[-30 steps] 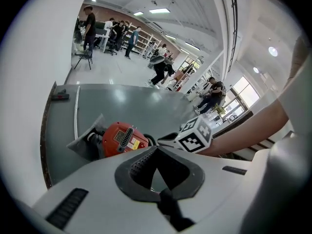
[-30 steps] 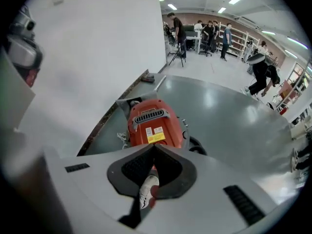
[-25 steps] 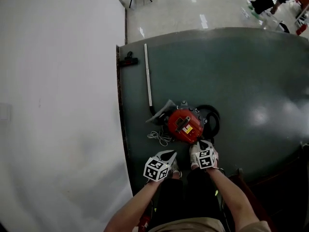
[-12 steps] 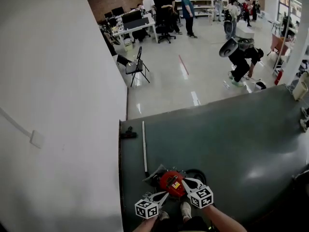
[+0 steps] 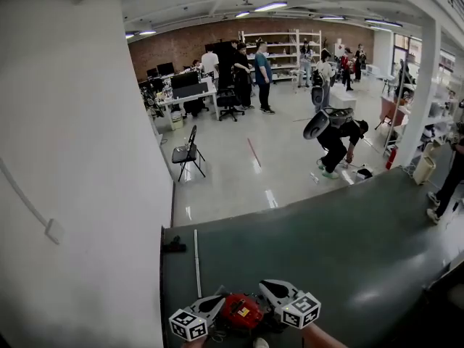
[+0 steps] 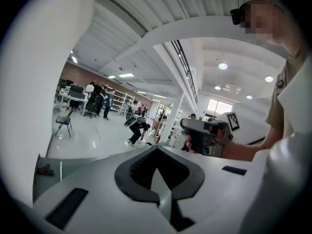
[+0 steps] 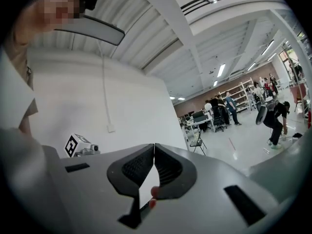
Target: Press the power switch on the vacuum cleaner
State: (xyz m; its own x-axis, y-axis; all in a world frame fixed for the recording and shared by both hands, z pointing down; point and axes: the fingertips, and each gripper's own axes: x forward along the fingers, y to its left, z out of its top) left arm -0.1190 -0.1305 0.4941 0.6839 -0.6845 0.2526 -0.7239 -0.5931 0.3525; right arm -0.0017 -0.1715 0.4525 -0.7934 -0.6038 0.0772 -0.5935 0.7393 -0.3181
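The red vacuum cleaner [image 5: 241, 312] sits on the dark green floor mat [image 5: 348, 259] at the bottom edge of the head view, partly cut off. My left gripper [image 5: 217, 301] is just left of it and my right gripper [image 5: 267, 286] just right of it, both held above the body. In the left gripper view the left gripper [image 6: 157, 147] is shut on nothing and points out over the room. The right gripper [image 7: 154, 145] is shut too; a sliver of red [image 7: 153, 192] shows behind its jaws. The power switch is not visible.
A metal wand tube [image 5: 196, 263] lies on the mat toward a black nozzle [image 5: 174, 247] by the white wall [image 5: 80, 194]. Beyond are a folding chair [image 5: 187, 151], desks, several standing people and a person bending over [image 5: 337, 140].
The head view has swung up from steeply down to forward, so the vacuum cleaner slid to the bottom edge. Both grippers now flank the vacuum instead of sitting below it.
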